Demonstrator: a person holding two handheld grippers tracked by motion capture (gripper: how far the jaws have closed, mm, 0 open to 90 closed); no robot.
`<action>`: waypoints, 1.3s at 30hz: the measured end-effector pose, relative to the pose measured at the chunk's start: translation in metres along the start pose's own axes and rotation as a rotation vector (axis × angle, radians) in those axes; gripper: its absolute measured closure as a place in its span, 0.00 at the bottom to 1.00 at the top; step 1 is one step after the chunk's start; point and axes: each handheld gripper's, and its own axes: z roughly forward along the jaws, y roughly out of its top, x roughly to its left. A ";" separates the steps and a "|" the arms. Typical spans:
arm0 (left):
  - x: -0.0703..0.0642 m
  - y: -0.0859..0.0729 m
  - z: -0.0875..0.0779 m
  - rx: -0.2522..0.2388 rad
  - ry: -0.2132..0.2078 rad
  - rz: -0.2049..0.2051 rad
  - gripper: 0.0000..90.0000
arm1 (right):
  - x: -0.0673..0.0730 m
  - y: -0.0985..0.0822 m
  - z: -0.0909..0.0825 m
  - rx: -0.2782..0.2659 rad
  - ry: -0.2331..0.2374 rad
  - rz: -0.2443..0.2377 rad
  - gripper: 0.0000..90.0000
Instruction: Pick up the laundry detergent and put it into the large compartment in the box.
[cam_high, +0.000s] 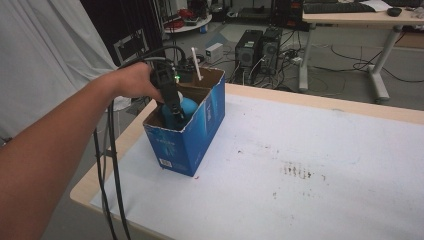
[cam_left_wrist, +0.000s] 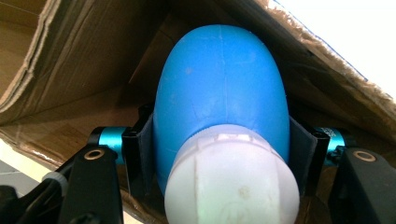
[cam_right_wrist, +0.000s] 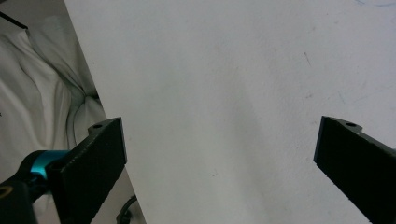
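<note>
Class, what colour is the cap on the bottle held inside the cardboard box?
White, on a blue bottle; the cap shows best in the left gripper view.

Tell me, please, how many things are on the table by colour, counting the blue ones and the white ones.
Blue: 2 – the cardboard box and the blue bottle, held inside the box by the left gripper.
White: 1 – the stick standing in the box.
Total: 3
</note>
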 end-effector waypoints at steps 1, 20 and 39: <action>0.000 0.000 0.001 -0.009 -0.001 -0.003 0.42 | 0.000 0.000 0.000 0.001 0.000 0.001 0.02; 0.003 0.000 -0.006 -0.050 0.019 -0.020 0.33 | 0.001 -0.004 0.002 -0.002 0.000 0.004 0.02; -0.006 0.004 -0.048 -0.120 0.028 0.021 0.27 | 0.003 -0.003 0.001 -0.003 -0.005 0.002 0.02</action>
